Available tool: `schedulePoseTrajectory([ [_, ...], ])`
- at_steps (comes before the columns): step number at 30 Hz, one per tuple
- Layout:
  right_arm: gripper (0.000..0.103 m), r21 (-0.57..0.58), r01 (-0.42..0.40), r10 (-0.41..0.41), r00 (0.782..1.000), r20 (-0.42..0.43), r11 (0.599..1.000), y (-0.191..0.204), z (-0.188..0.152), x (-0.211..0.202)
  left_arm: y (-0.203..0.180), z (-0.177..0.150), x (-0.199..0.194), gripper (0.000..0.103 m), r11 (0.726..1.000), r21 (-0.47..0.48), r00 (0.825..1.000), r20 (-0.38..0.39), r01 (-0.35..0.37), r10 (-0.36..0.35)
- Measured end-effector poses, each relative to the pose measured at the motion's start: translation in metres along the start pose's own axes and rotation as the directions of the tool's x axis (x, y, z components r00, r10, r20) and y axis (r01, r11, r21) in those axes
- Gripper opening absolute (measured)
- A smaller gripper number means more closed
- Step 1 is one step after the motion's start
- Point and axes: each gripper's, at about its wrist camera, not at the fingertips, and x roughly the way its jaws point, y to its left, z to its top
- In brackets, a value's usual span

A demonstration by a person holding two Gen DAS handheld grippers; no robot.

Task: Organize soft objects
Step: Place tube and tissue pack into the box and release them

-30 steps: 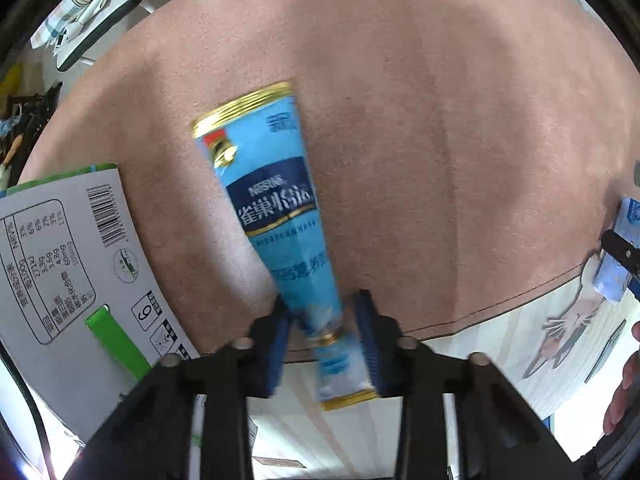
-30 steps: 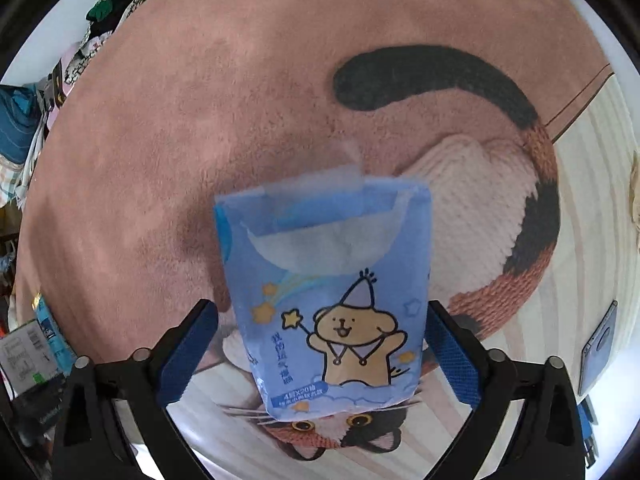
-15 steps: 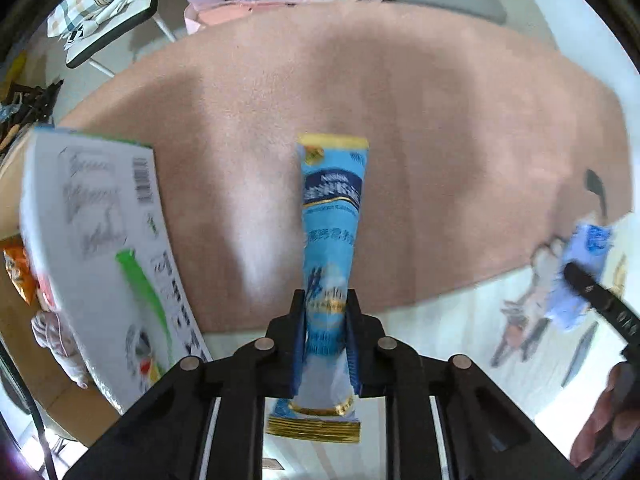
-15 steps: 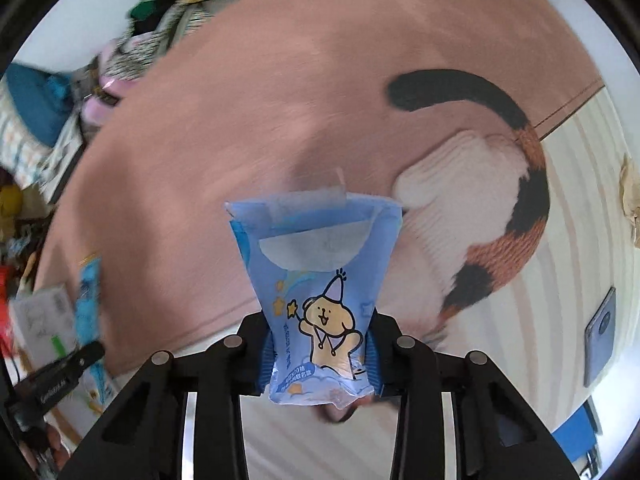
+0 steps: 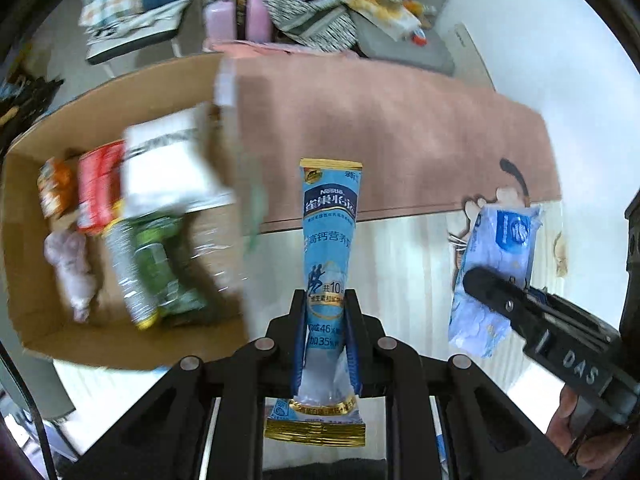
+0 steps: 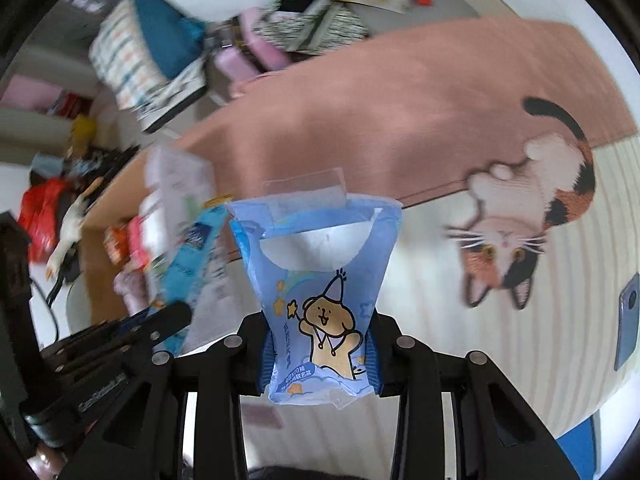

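Pink rug (image 5: 400,128) beyond — left gripper (image 5: 326,344) pinches sachet (image 5: 329,248) upright; right gripper (image 6: 320,352) pinches tissue pack (image 6: 316,280).

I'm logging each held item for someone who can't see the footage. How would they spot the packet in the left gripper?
Start from the open brown cardboard box on the left. Just right of it, the left gripper has its jaws shut on a long, narrow light-blue Nestle sachet with gold ends. The soft blue tissue pack further right is wider and has no gold.

You see pale wood floor (image 6: 460,360) beside the pink cat rug (image 6: 400,120), with a cluttered chair (image 5: 132,12) beyond the rug.
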Motion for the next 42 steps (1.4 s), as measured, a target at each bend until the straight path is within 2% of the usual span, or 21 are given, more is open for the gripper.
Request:
schedulePoseTrajectory([
  [5,0.038,-0.144,-0.007,0.009,1.000,0.013,0.990,0.098,-0.021,-0.006,0.066,-0.005,-0.039,0.015,0.997,-0.056,0.997,0.055,-0.044,0.047],
  [9,0.038,-0.225,0.034,-0.031,0.999,0.015,0.974,0.167,-0.027,0.016,0.136,-0.007,-0.058,0.015,0.983,-0.126,0.987,0.065,-0.137,0.146],
  [13,0.038,-0.266,0.088,-0.094,0.995,-0.010,0.960,0.213,-0.027,0.056,0.203,0.001,-0.043,0.015,0.956,-0.199,0.976,0.003,-0.214,0.219],
  [19,0.038,-0.333,0.204,-0.226,0.974,-0.028,0.920,0.247,-0.030,0.113,0.267,0.008,-0.004,0.015,0.932,-0.250,0.964,-0.121,-0.261,0.238],
  [24,0.038,-0.359,0.290,-0.325,0.945,-0.040,0.887,0.252,-0.028,0.145,0.280,0.007,0.028,0.016,0.933,-0.232,0.953,-0.198,-0.274,0.230],
  [27,0.048,-0.377,0.325,-0.372,0.927,-0.056,0.868,0.252,-0.029,0.157,0.284,0.006,0.040,0.021,0.932,-0.251,0.949,-0.242,-0.262,0.202],
  [29,0.082,-0.372,0.326,-0.368,0.929,-0.046,0.869,0.252,-0.030,0.156,0.286,0.003,0.040,0.026,0.931,-0.269,0.953,-0.239,-0.247,0.184],
  [31,0.090,-0.361,0.297,-0.340,0.938,-0.060,0.884,0.251,-0.030,0.154,0.284,0.000,0.036,0.032,0.930,-0.272,0.958,-0.212,-0.246,0.192],
  [33,0.090,-0.349,0.287,-0.327,0.943,-0.060,0.892,0.250,-0.030,0.149,0.281,-0.002,0.031,0.045,0.931,-0.270,0.961,-0.191,-0.247,0.200],
  [36,0.090,-0.328,0.272,-0.305,0.951,-0.053,0.905,0.250,-0.030,0.141,0.278,-0.005,0.022,0.058,0.931,-0.276,0.966,-0.163,-0.240,0.200],
  [42,0.091,-0.311,0.248,-0.277,0.959,-0.054,0.918,0.251,-0.035,0.133,0.256,-0.014,0.002,0.071,0.937,-0.261,0.973,-0.089,-0.230,0.214],
])
